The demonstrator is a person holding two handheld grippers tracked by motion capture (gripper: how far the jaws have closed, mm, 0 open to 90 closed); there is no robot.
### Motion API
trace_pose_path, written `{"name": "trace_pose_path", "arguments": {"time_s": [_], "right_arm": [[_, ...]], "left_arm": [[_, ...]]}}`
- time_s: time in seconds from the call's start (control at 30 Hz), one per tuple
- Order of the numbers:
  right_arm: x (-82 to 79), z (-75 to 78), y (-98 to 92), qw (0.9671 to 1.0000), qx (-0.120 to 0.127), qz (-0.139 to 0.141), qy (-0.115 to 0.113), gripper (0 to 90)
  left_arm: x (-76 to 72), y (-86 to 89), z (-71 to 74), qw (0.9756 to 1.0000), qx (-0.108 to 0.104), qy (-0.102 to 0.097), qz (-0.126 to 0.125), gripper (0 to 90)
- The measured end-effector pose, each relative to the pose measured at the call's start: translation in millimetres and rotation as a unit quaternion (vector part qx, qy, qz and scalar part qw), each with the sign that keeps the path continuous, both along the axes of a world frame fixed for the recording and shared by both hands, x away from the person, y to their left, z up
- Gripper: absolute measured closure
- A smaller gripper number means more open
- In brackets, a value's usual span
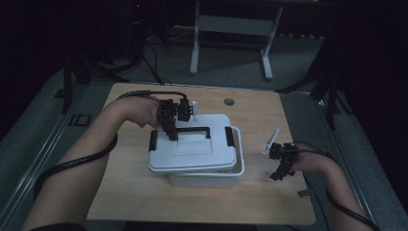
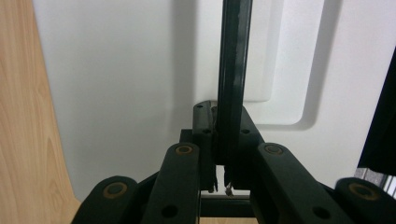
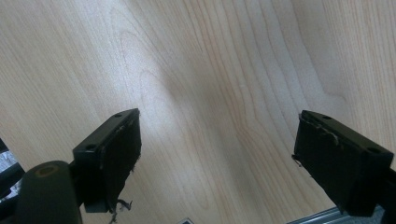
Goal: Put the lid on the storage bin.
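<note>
A: Where does the white plastic storage box sit?

B: In the middle of the pale wooden surface. Its flat white lid lies on top but skewed, shifted toward the box's left, so the box's right rim and front wall show past the lid's edge.

A: And the left claw?

B: It reaches down over the lid's left half. Its jaws are pressed together on the thin black bar handle that spans the lid; in the left gripper view the handle runs straight up from between the pads, with the white lid behind it and a strip of wood beside the lid.

A: Is the handle raised?

B: It stands up off the lid, clear of the shallow rectangular recess beneath it. How far, I cannot tell.

A: Any catches on the lid?

B: Two black clips, one at the lid's left end and one at its right end.

A: The right claw?

B: It rests well to the right of the box, near the surface's right edge, apart from everything. In the right gripper view its jaws are spread wide with bare wood between them, pinching nothing.

A: Anything else near the box?

B: A small round grey grommet sits in the wood behind it.
</note>
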State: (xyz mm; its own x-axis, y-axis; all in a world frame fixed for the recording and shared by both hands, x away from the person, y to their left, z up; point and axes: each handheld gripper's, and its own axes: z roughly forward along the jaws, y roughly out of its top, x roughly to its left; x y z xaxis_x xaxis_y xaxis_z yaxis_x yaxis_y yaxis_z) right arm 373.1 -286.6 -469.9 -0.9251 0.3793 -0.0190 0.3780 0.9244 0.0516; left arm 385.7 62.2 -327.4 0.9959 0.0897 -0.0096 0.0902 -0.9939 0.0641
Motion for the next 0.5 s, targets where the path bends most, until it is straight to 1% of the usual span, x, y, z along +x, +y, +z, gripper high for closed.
{"name": "trace_pose_path", "arguments": {"time_s": [0.03,0.07,0.1,0.13,0.2,0.37,0.4,0.43,0.47,0.5], "right_arm": [[-0.3,0.0,-0.2,1.0000,-0.001,0.000,-0.001,14.6],[-0.5,0.3,-0.5,1.0000,-0.001,0.000,0.000,14.6],[-0.9,0.7,-0.6,1.0000,-0.001,0.000,-0.001,14.6],[-1.3,1.3,-0.7,1.0000,0.000,0.000,-0.002,14.5],[-2.0,2.0,-1.0,1.0000,0.004,0.000,-0.004,14.5],[-2.3,0.6,0.2,1.0000,0.002,0.003,-0.001,14.5],[-2.1,0.2,0.6,1.0000,0.000,0.003,-0.001,14.6],[-2.0,0.2,1.1,1.0000,0.000,0.004,-0.002,14.6],[-1.7,0.2,1.5,1.0000,0.002,0.003,-0.002,14.6],[-1.5,0.3,2.0,1.0000,0.002,0.003,-0.002,14.5]], "left_arm": [[0.0,-4.6,0.1,1.0000,-0.001,-0.002,-0.002,83.5],[0.2,-8.6,-0.5,1.0000,0.001,0.000,-0.003,83.6],[0.2,-12.5,-1.7,1.0000,0.004,-0.003,-0.009,83.6],[0.6,-15.9,-3.4,0.9999,0.008,-0.004,-0.008,83.6],[1.4,-20.9,-7.0,0.9998,0.014,-0.003,-0.014,83.6],[4.4,-29.4,-15.4,0.9997,0.019,0.001,-0.012,83.6],[5.5,-30.7,-17.5,0.9997,0.021,-0.002,-0.015,83.6],[6.1,-31.6,-20.2,0.9996,0.022,0.002,-0.014,83.5],[6.4,-32.6,-22.9,0.9996,0.024,0.000,-0.017,83.5],[7.0,-33.4,-25.0,0.9995,0.025,0.002,-0.018,83.5]]}}
